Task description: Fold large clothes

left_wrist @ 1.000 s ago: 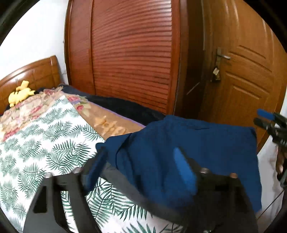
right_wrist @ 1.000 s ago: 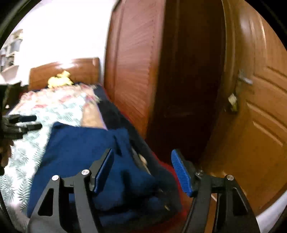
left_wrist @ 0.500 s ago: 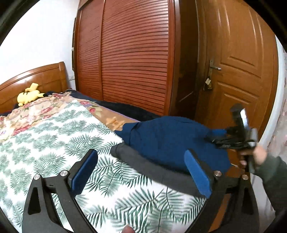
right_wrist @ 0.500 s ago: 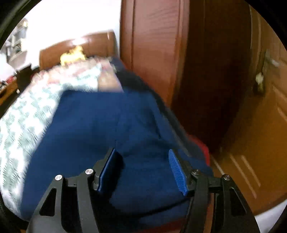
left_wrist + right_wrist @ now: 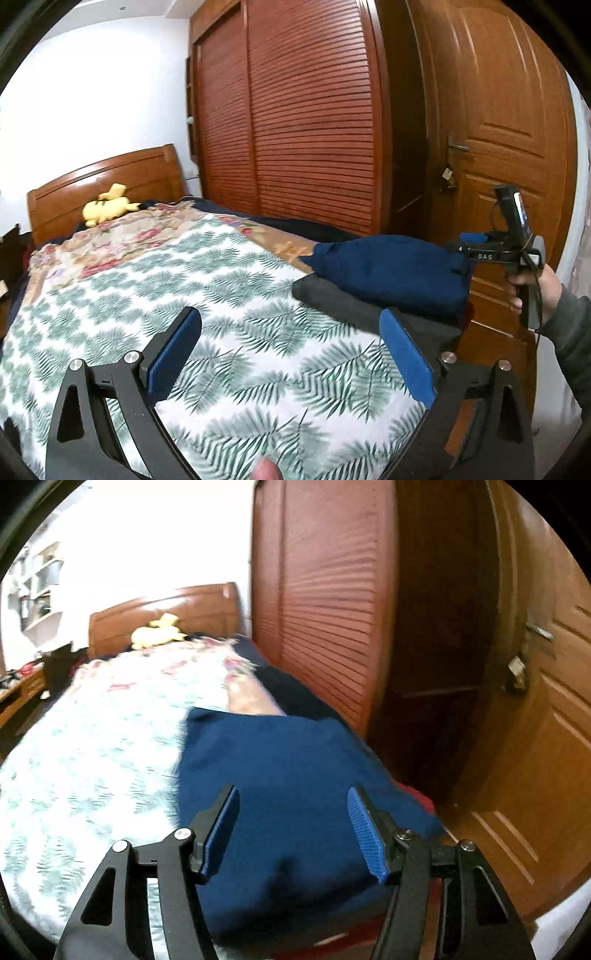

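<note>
A folded navy blue garment (image 5: 391, 271) lies at the bed's right corner on top of a dark grey garment (image 5: 354, 314). In the right wrist view the blue garment (image 5: 288, 771) fills the middle. My left gripper (image 5: 291, 354) is open and empty, held above the palm-leaf bedspread, short of the clothes. My right gripper (image 5: 293, 823) is open just above the blue garment's near end, holding nothing. It also shows in the left wrist view (image 5: 476, 245) at the garment's right edge.
The bed has a palm-leaf cover (image 5: 207, 295) and a floral blanket (image 5: 122, 243). A yellow plush toy (image 5: 107, 208) sits by the wooden headboard (image 5: 107, 177). A slatted wardrobe (image 5: 314, 118) and a wooden door (image 5: 509, 147) stand close to the bed's right side.
My left gripper has pulled back and away from the blue garment, letting it lie on the grey one. My right gripper has moved over the garment's near end, jaws open.
</note>
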`<act>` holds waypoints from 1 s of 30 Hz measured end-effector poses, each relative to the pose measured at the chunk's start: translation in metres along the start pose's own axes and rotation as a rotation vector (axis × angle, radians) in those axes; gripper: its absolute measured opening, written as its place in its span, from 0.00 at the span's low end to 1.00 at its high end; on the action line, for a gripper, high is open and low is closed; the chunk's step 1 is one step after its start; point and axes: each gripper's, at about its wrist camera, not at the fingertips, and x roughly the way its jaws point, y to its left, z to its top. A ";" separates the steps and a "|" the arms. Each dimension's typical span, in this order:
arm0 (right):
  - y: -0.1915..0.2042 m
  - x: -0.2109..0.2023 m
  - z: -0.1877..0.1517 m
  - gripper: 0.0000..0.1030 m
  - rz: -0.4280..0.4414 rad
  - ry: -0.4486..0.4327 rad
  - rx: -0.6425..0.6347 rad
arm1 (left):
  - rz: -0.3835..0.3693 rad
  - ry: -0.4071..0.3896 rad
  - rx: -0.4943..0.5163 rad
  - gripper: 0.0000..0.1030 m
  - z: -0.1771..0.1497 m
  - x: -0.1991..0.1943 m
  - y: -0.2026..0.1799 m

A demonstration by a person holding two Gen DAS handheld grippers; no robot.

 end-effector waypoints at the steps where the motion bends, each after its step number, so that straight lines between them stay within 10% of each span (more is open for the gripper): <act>1: 0.011 -0.007 -0.004 0.68 0.027 -0.007 -0.006 | 0.020 0.000 -0.001 0.95 -0.004 -0.009 0.002; 17: 0.205 -0.131 -0.089 0.81 0.404 -0.105 -0.079 | 0.381 -0.025 -0.197 0.95 -0.084 -0.143 0.068; 30: 0.244 -0.136 -0.130 0.81 0.514 -0.136 -0.136 | 0.552 -0.015 -0.297 0.95 -0.142 -0.196 0.096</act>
